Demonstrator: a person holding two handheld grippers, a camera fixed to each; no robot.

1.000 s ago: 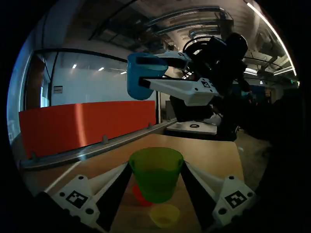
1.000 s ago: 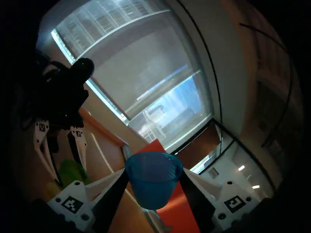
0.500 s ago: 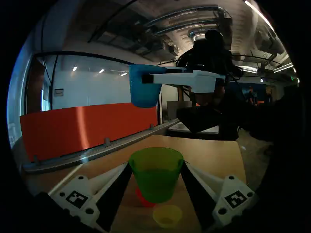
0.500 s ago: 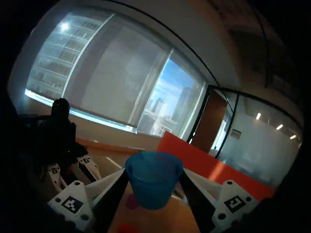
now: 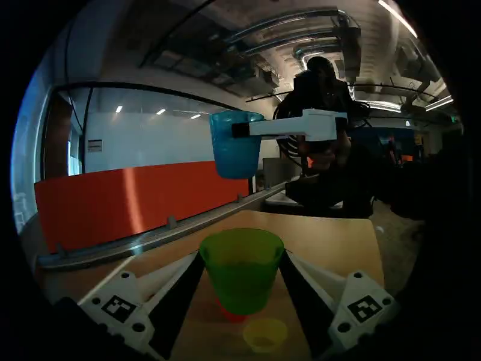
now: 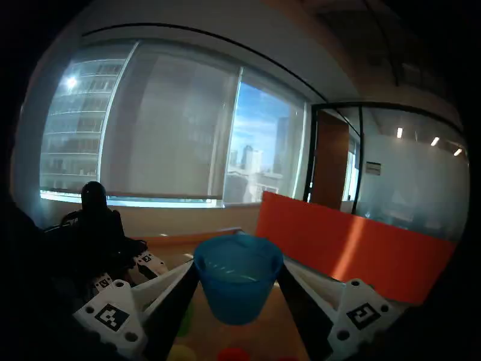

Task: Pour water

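Observation:
My left gripper [image 5: 242,274] is shut on a green cup [image 5: 242,268], held upright above the wooden table [image 5: 327,237]. Farther off and higher in the left gripper view, the right gripper [image 5: 240,129] holds a blue cup [image 5: 233,144] upright. In the right gripper view that blue cup [image 6: 238,283] sits between the white fingers [image 6: 150,289] of my right gripper [image 6: 238,280], and a clear liquid surface shows inside it. The left gripper [image 6: 129,268] appears low at the left, below the blue cup's level.
A red cup [image 5: 231,314] and a yellow cup [image 5: 264,334] stand on the table under the green one. An orange partition [image 5: 132,201] runs along the table's far edge, with glass walls and large windows [image 6: 180,150] behind. The holder's dark shape [image 5: 327,156] is at the right.
The right gripper has rolled the blue cup back from tipped on its side to upright and shifted it slightly right. The left gripper and green cup stayed nearly still.

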